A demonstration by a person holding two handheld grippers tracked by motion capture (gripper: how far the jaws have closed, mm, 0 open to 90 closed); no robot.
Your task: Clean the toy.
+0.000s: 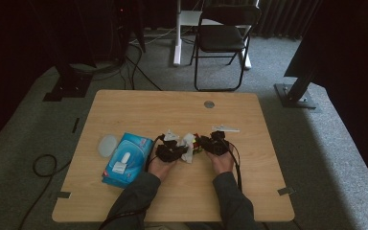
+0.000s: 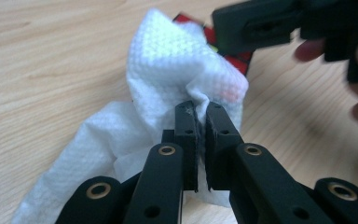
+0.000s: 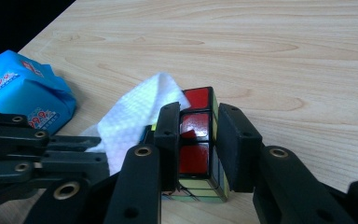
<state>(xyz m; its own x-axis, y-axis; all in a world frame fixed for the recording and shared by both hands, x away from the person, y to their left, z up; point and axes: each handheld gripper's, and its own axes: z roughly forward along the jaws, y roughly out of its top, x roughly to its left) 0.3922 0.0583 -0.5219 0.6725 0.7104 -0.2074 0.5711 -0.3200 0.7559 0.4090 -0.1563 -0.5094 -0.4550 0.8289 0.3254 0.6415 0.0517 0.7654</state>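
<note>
A puzzle cube (image 3: 195,133) with a red face up sits on the wooden table (image 1: 139,108), and my right gripper (image 3: 196,140) is shut on it, one jaw on each side. A white wipe (image 2: 177,65) is draped over the cube's far side; my left gripper (image 2: 201,119) is shut on a fold of it. Red tiles of the cube (image 2: 239,60) peek out behind the cloth. In the high view the left gripper (image 1: 178,150) and right gripper (image 1: 207,144) meet at the table's middle, with the wipe (image 1: 188,142) between them. The right gripper's jaw crosses the top right of the left gripper view.
A blue pack of wipes (image 1: 127,159) lies left of my hands, also in the right gripper view as the blue pack (image 3: 23,91). A pale round lid (image 1: 108,145) rests beside it. A metal disc (image 1: 209,104) is set in the far tabletop. A folding chair (image 1: 223,38) stands beyond.
</note>
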